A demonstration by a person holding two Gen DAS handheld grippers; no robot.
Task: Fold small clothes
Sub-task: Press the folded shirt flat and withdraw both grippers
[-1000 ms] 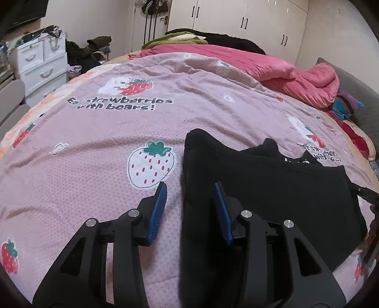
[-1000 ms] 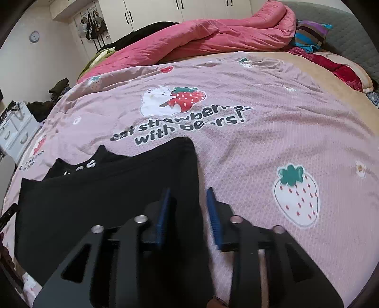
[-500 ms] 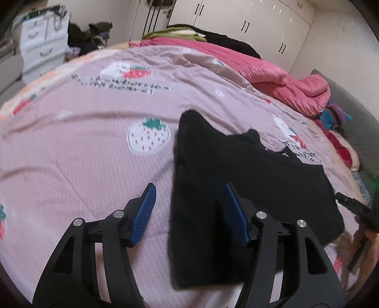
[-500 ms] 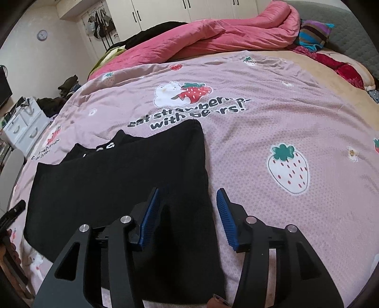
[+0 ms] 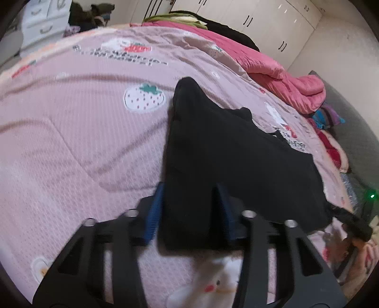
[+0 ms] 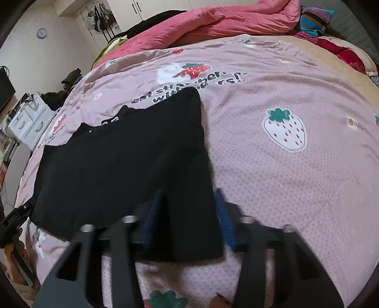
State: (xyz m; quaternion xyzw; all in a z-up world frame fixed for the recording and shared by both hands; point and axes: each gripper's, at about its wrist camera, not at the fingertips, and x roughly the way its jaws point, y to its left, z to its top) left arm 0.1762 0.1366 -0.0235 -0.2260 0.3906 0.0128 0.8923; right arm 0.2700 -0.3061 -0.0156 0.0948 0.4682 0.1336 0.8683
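Note:
A black garment (image 5: 236,154) lies flat on the pink strawberry bedspread (image 5: 71,142). My left gripper (image 5: 189,208) points down at its near left corner. The corner strip lies flat between the blue pads (image 5: 154,213) as the jaws close. In the right wrist view the same black garment (image 6: 123,161) fills the left half. My right gripper (image 6: 188,210) straddles its near right corner, jaws closing, the cloth flat between the pads (image 6: 222,218). Neither pair of pads visibly pinches the fabric.
A bunched pink duvet (image 6: 225,21) and striped cloth (image 6: 315,19) lie at the far side of the bed. White drawers (image 6: 30,120) stand beside the bed, white wardrobes (image 5: 260,21) behind it. The near bed edge is just below both grippers.
Both grippers drew back toward the garment's near edge, first widening and then narrowing. Each near corner of the garment now lies between a pair of jaws.

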